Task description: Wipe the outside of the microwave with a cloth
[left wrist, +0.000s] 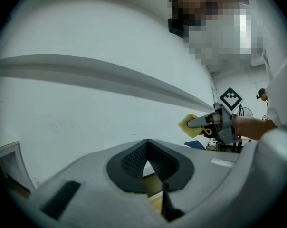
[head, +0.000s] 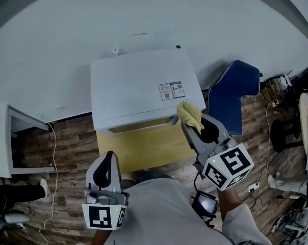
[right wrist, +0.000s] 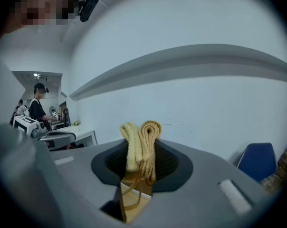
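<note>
A white microwave [head: 138, 88] stands on a yellow table [head: 144, 147], seen from above with a label on its top right. My right gripper [head: 187, 117] is shut on a folded yellow cloth [head: 189, 114], which is at the microwave's front right corner. In the right gripper view the cloth [right wrist: 141, 139] stands doubled between the jaws of the gripper [right wrist: 141, 148]. My left gripper [head: 107, 160] hangs low at the table's front left, apart from the microwave, shut with nothing in it [left wrist: 146, 151]. It looks across at the cloth [left wrist: 188, 125].
A blue chair [head: 233, 93] stands just right of the table. A white cabinet [head: 6, 142] is at the far left, with a cable [head: 53, 157] trailing over the wood floor. People [right wrist: 36, 108] work at a bench in the background. A white wall is behind the microwave.
</note>
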The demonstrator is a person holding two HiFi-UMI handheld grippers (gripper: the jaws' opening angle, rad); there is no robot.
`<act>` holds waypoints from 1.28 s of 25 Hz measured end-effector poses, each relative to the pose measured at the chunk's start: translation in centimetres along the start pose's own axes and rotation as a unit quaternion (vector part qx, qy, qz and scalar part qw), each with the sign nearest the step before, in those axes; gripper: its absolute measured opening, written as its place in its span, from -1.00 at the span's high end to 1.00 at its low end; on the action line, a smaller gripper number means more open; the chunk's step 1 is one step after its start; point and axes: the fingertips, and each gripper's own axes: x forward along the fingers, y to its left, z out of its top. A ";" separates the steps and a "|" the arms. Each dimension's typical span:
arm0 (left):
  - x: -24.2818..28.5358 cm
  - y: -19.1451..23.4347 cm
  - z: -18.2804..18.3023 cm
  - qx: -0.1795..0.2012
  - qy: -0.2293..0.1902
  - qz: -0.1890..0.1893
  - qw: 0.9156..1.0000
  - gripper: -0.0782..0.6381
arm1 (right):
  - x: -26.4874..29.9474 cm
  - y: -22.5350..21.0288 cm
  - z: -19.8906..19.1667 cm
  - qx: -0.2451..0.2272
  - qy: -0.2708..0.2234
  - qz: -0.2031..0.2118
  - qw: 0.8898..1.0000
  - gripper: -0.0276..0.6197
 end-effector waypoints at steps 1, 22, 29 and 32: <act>0.6 -0.1 0.1 0.000 -0.001 -0.001 1.000 0.79 | 0.9 -0.8 0.3 -0.008 0.012 0.006 1.000 0.55; 7.3 2.1 -0.3 0.014 0.015 -0.002 1.000 0.79 | 17.1 -18.6 1.7 -0.007 0.188 -0.064 0.980 0.56; 9.1 4.4 -0.5 0.014 0.024 -0.005 1.000 0.79 | 21.4 -23.5 0.9 0.024 0.223 -0.112 0.968 0.56; 9.6 5.3 -0.9 0.007 0.030 -0.006 1.000 0.79 | 22.5 -25.3 0.7 0.023 0.232 -0.136 0.963 0.56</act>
